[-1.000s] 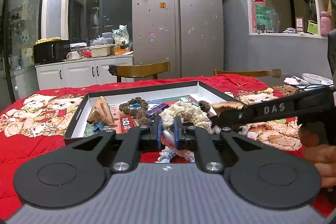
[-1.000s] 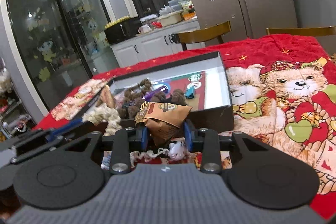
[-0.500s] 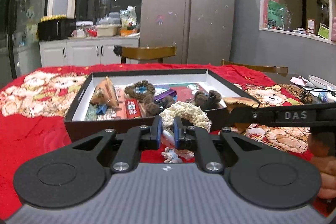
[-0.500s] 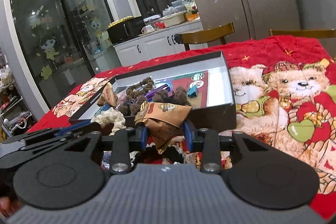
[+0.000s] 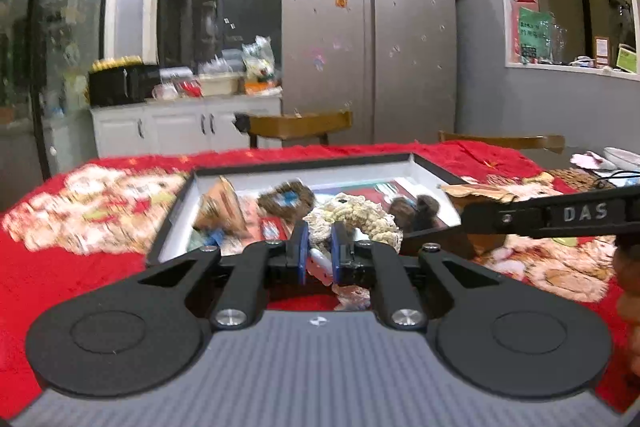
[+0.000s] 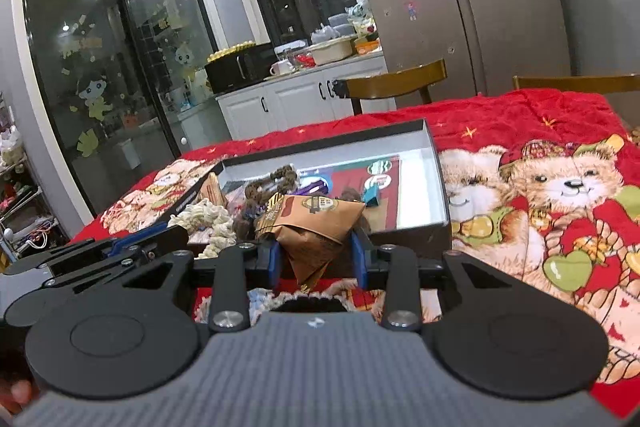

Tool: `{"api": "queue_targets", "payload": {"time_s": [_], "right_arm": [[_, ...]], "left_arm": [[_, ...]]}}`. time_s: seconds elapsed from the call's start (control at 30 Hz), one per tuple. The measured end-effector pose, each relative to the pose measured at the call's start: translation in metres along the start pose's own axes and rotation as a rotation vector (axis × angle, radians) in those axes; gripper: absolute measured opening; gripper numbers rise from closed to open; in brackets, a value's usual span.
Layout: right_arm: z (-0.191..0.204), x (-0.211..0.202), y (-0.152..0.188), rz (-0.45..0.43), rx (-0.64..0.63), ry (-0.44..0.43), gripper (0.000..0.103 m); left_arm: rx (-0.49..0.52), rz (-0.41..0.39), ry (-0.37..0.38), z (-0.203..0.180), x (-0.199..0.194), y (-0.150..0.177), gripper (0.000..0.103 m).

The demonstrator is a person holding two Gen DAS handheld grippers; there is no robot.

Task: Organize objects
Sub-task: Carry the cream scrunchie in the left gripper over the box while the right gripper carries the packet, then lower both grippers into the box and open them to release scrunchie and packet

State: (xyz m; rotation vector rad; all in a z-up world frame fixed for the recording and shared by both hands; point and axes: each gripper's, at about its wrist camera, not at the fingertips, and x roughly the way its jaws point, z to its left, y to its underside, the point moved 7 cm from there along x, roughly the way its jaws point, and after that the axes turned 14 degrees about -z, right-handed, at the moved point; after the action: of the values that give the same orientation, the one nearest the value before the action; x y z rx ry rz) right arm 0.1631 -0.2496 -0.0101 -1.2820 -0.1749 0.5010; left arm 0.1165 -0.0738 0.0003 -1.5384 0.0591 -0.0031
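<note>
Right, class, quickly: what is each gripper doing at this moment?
Left gripper: shut on a cream crocheted ring.
Right gripper: shut on a brown paper packet.

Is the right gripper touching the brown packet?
Touching. The right wrist view shows the right gripper with both blue pads pressed on the brown packet, holding it.

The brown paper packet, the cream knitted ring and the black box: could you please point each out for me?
brown paper packet [image 6: 316, 223], right wrist view, on its printed front face.
cream knitted ring [image 5: 360, 213], left wrist view, on its upper arc.
black box [image 6: 436, 155], right wrist view, on its right wall.
</note>
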Motion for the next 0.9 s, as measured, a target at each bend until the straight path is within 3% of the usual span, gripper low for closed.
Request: {"api": "queue_targets", "payload": {"time_s": [0.2, 0.57, 0.9], "right_arm": [[0.007, 0.001, -0.012, -0.019, -0.006, 0.015, 0.038], [0.018, -0.006, -0.042, -0.05, -0.02, 0.031, 0.038], [0.015, 0.033, -0.073, -0.064, -0.012, 0.055, 0.038]], "left_arm": [[-0.005, 0.004, -0.053, 0.01, 0.006, -0.006, 0.014], [-0.044, 0.003, -0.078, 0.019, 0.012, -0.033, 0.014], [-0.091, -0.005, -0.053, 0.019, 0.052, -0.071, 0.014]]}}
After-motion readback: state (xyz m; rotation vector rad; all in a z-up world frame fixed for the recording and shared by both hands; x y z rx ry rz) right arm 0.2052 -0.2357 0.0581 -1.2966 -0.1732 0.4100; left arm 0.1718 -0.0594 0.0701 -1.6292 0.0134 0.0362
